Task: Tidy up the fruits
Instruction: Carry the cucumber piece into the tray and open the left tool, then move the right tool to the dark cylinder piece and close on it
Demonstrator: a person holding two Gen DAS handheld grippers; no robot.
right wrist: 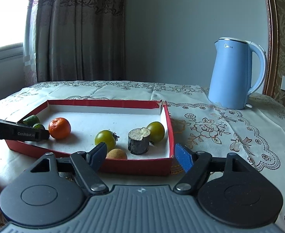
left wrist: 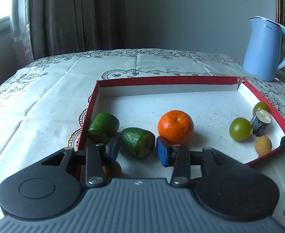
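Behind our left gripper (left wrist: 138, 149), spread around a green fruit piece (left wrist: 138, 144), something orange-brown (left wrist: 112, 169) hides; our right gripper (right wrist: 140, 155) gapes empty before the red tray (right wrist: 138, 168).

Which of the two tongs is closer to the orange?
Left. The left tongs sit in the red box right beside the orange. The right tongs wait at the box's other end, by the green tomatoes.
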